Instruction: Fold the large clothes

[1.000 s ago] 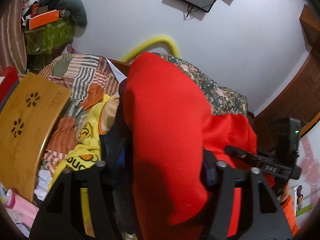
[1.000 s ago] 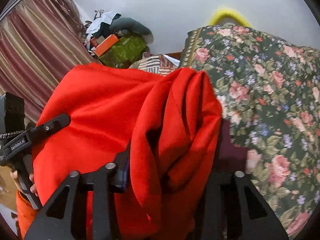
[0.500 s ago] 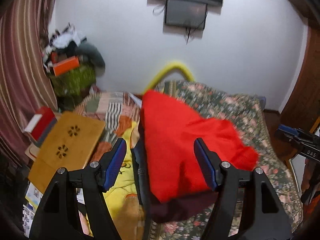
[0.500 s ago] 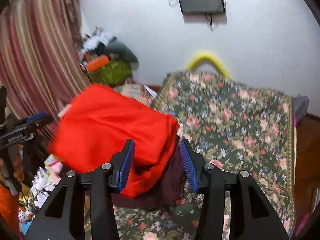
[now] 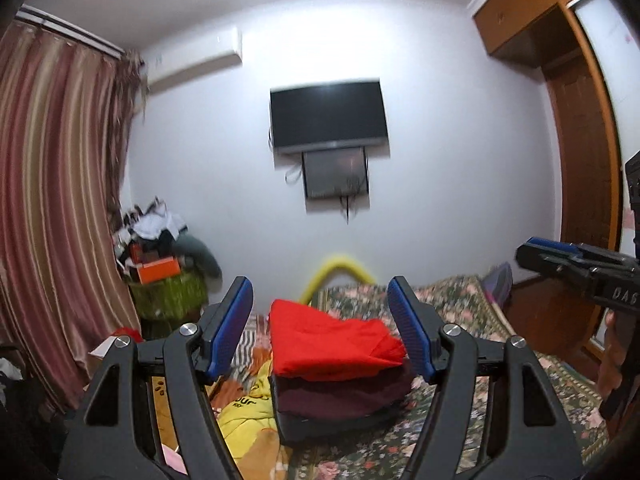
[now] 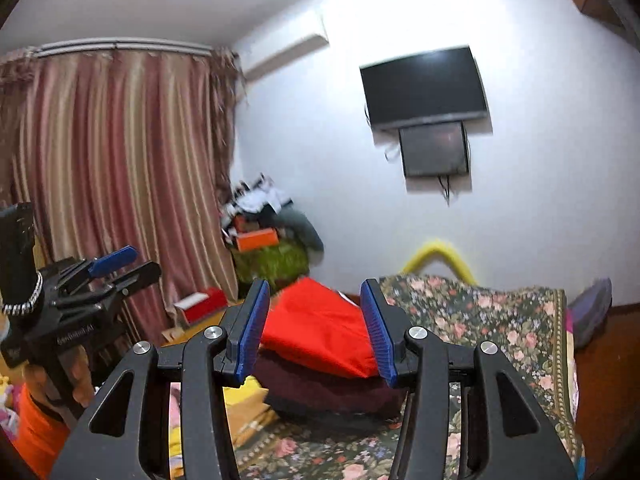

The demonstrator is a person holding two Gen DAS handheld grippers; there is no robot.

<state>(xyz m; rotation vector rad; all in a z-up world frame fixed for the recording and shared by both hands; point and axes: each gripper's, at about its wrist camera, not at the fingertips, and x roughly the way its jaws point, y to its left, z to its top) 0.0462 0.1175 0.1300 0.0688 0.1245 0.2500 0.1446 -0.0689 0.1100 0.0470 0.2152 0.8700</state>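
A folded red garment (image 5: 328, 344) lies on top of a stack of folded dark maroon clothes (image 5: 340, 394) on the floral bed cover (image 5: 452, 300). It also shows in the right wrist view (image 6: 320, 332), on the maroon stack (image 6: 324, 390). My left gripper (image 5: 322, 330) is open and empty, held back from and above the stack. My right gripper (image 6: 316, 330) is open and empty too, also back from the stack. Each gripper shows in the other's view, the right one (image 5: 576, 268) at the right, the left one (image 6: 104, 272) at the left.
A yellow garment (image 5: 244, 412) and striped bedding (image 5: 256, 340) lie left of the stack. A wooden lap table (image 6: 188, 328), a red box (image 6: 200, 304) and a cluttered green bin (image 5: 168, 292) stand by the curtain (image 5: 52, 216). A TV (image 5: 328, 116) hangs on the wall. A wardrobe (image 5: 580, 184) is at right.
Both grippers let go of the red garment and opened. It now rests folded on the stack. Both grippers pulled back and up, away from the bed.
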